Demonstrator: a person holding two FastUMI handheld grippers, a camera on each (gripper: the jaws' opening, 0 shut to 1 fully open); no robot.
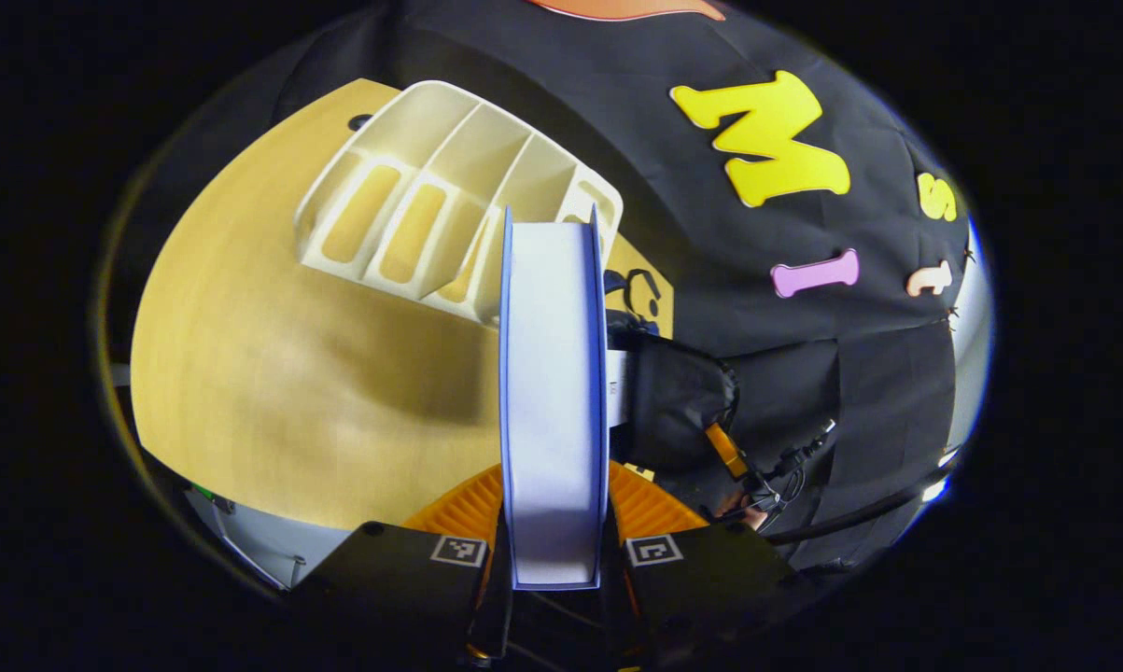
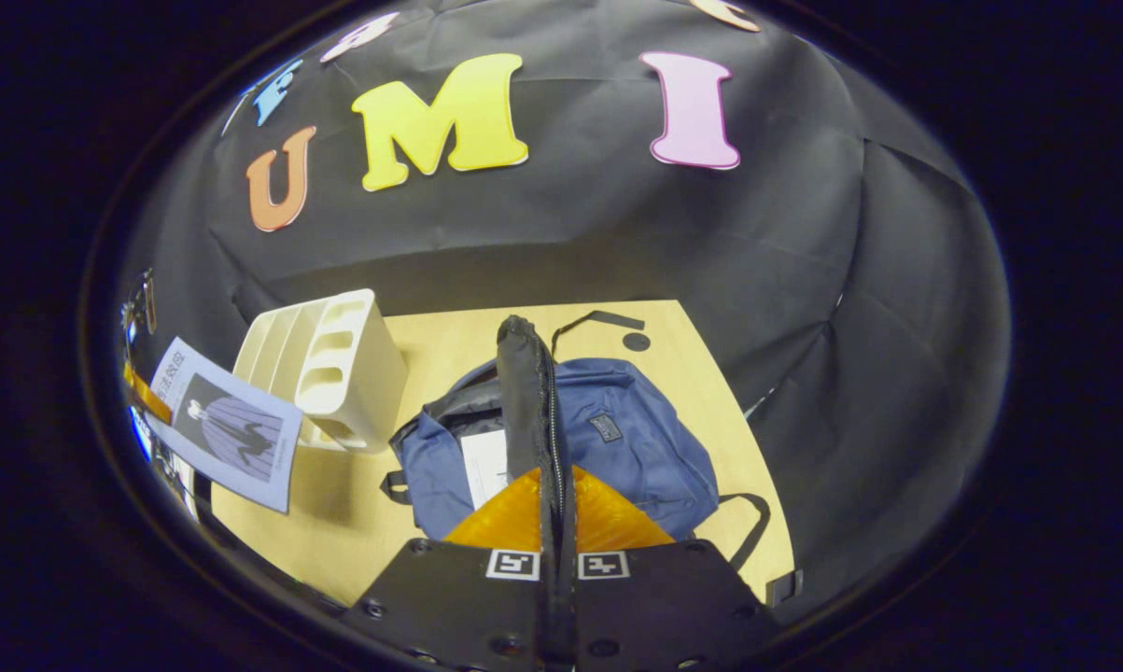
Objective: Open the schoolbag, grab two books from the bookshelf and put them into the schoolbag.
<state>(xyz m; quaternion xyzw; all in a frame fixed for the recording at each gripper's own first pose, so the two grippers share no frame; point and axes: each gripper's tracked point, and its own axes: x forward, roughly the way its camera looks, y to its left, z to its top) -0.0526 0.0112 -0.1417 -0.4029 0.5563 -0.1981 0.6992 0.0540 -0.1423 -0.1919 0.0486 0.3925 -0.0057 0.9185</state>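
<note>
The wooden table (image 2: 710,411) is hemmed by the black cloth wall at its back and right edges; bare tabletop lies open in front of the white bookshelf (image 1: 449,201), whose slots stand empty. In the right gripper view the blue schoolbag (image 2: 636,448) lies in the middle of the table, just beside the bookshelf (image 2: 332,369), with a white sheet showing in its opening. The right gripper (image 2: 556,560) is pinched on the bag's dark zipper flap (image 2: 528,392), holding it upright. The left gripper (image 1: 554,551) clamps a book (image 1: 554,392) edge-on, above the table; its cover (image 2: 225,425) shows a robed figure, the writing too small to read.
</note>
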